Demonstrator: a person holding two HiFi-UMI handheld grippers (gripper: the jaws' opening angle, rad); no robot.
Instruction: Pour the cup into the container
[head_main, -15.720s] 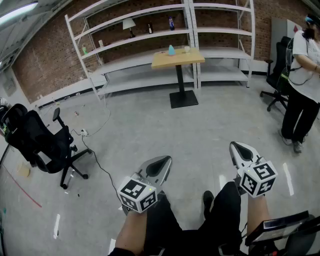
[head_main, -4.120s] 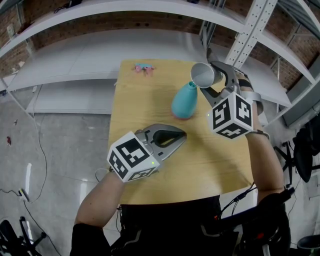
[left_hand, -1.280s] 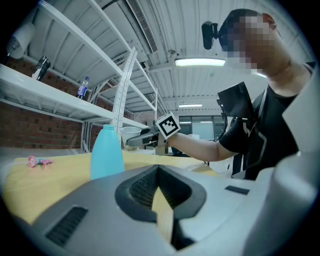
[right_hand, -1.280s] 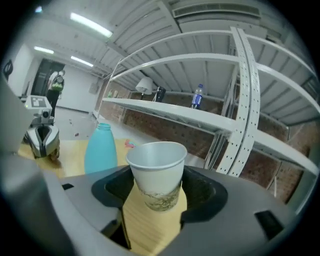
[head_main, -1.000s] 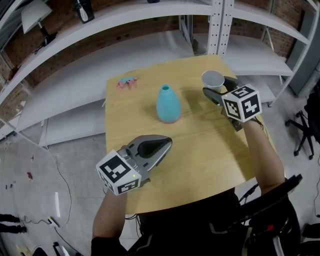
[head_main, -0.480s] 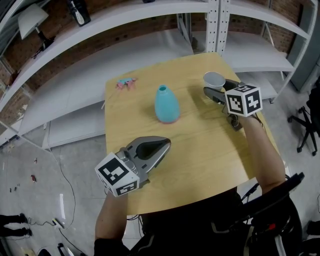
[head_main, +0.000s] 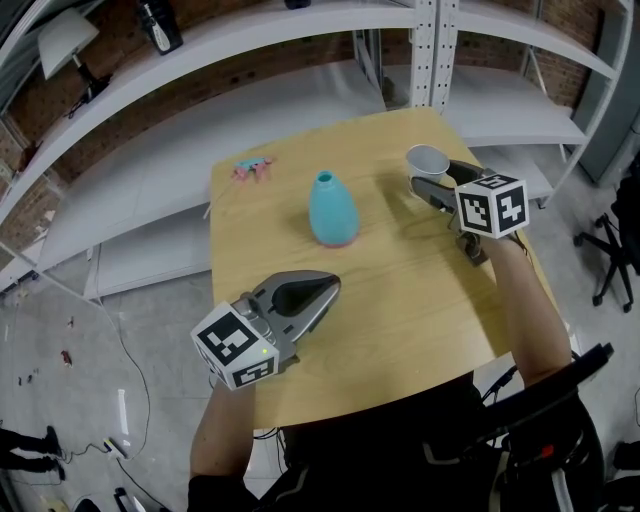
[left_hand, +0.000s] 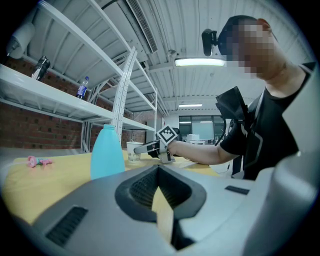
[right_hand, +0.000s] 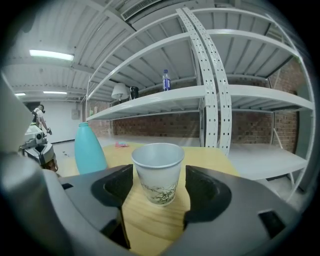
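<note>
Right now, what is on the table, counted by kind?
Cup: 1
Container: 1
Pink item: 1
Total: 3

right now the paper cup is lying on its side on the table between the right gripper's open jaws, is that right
Not quite. The paper cup is not on its side: it stands upright on the table, mouth up. The rest holds: it is between the open jaws of the right gripper, with a thin gap on either side. The right gripper view shows this.
</note>
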